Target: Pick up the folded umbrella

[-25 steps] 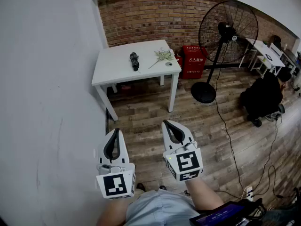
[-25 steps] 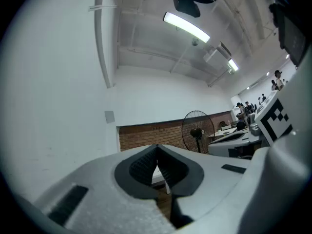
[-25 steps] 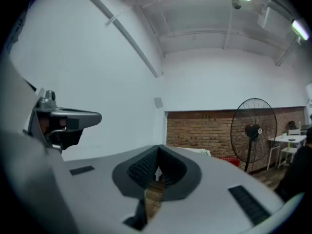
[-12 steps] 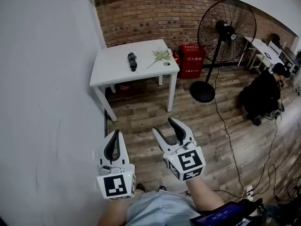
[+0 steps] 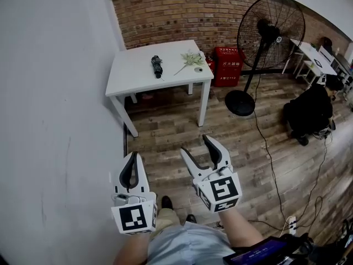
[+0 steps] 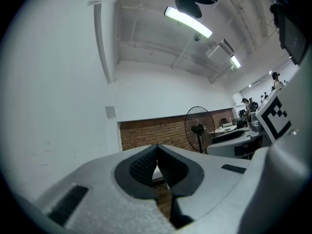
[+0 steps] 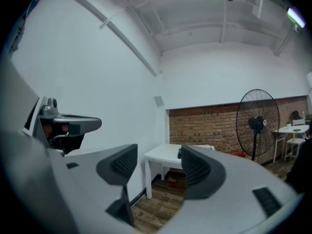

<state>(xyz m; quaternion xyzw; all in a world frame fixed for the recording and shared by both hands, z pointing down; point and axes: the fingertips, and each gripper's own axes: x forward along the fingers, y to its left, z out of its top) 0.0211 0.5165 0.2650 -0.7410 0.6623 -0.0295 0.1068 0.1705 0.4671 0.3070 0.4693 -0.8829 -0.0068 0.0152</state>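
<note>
Above the floor (image 5: 165,128), level and forward: left gripper (image 5: 131,158) jaws together, right gripper (image 5: 196,146) jaws opening, both empty.

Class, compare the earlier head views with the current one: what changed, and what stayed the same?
The jaws of the right gripper, shut a second ago, are opening with nothing between them. The left gripper stays shut, and the folded umbrella still lies untouched on the white table.

Left tongs (image 5: 131,159): jaws together, empty, pointing ahead, roughly level. Right tongs (image 5: 196,146): jaws opening, already wide apart, nothing between them, level, just beside left.
</note>
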